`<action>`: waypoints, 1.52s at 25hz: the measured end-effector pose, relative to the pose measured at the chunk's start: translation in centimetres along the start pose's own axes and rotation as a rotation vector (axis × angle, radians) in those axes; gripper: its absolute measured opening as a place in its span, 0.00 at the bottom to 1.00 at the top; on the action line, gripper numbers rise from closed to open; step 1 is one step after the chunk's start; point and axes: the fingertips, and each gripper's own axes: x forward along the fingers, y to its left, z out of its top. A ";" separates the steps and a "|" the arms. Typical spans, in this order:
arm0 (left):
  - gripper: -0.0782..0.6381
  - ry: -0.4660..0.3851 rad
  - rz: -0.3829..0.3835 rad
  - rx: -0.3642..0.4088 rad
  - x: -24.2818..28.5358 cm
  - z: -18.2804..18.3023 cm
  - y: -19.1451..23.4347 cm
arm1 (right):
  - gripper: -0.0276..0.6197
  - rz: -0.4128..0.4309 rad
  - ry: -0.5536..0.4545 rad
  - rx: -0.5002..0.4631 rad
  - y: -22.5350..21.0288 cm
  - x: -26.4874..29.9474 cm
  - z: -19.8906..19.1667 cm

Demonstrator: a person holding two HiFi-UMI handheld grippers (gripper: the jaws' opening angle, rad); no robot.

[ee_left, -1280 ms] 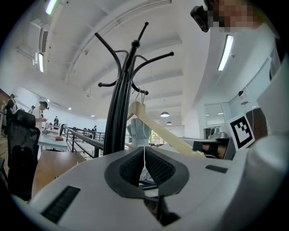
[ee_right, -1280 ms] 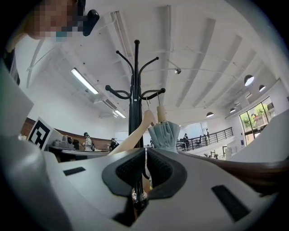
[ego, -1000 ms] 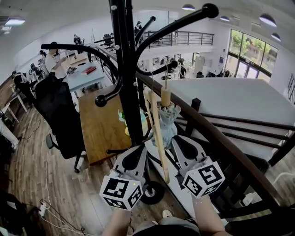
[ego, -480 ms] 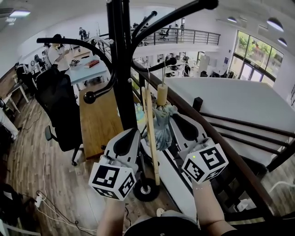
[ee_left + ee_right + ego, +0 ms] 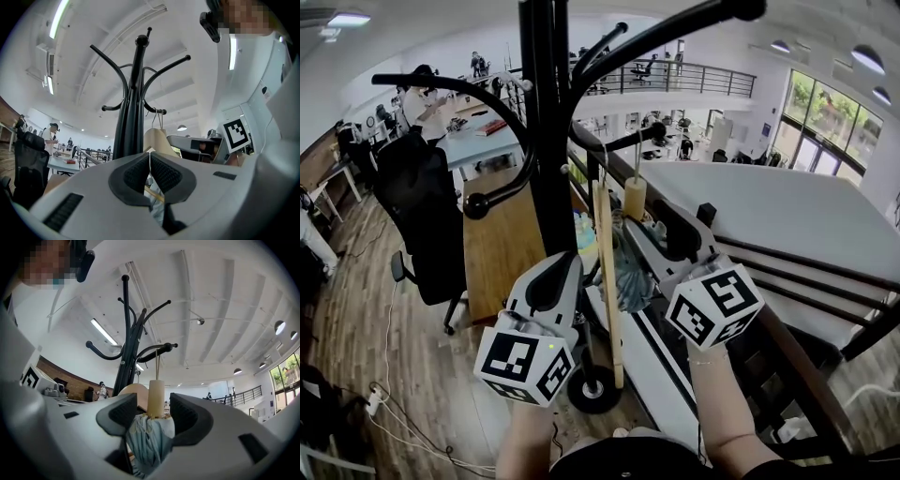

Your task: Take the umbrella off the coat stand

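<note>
Now the umbrella (image 5: 149,437) hangs by its string from a hook (image 5: 161,348) on the stand (image 5: 546,141), mid-frame. The right gripper (image 5: 153,411) is opening, jaws wide around the umbrella, not squeezing. The left gripper (image 5: 150,161) is pressed together, empty. With no grip, the umbrella could swing and bump the hanger (image 5: 607,281) off. Only the right gripper view shows the umbrella between those jaws; only the head view shows the hanger's long bar.

Left of umbrella (image 5: 630,267): wooden hanger (image 5: 607,281) just beside, coat stand pole (image 5: 546,141) beyond.
Right: railing (image 5: 792,342) near.
Above: hook arm (image 5: 623,142).
Below: open air.
</note>
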 end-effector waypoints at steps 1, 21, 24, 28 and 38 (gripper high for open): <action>0.13 -0.004 0.004 0.001 0.0 0.1 0.0 | 0.36 0.006 0.002 -0.001 -0.1 0.3 0.1; 0.13 0.005 0.010 -0.044 0.1 -1.1 0.4 | 0.27 0.054 0.072 -0.006 -0.6 3.1 -0.6; 0.13 0.012 0.011 -0.045 0.1 -1.4 0.4 | 0.27 0.066 0.089 -0.020 -0.4 3.1 -0.6; 0.13 0.015 0.019 -0.048 0.1 -1.7 0.7 | 0.27 0.063 0.103 -0.023 -0.6 3.1 -0.5; 0.13 0.014 0.039 -0.081 -0.5 -2.1 1.2 | 0.27 0.039 0.051 -0.034 -1.5 3.2 1.9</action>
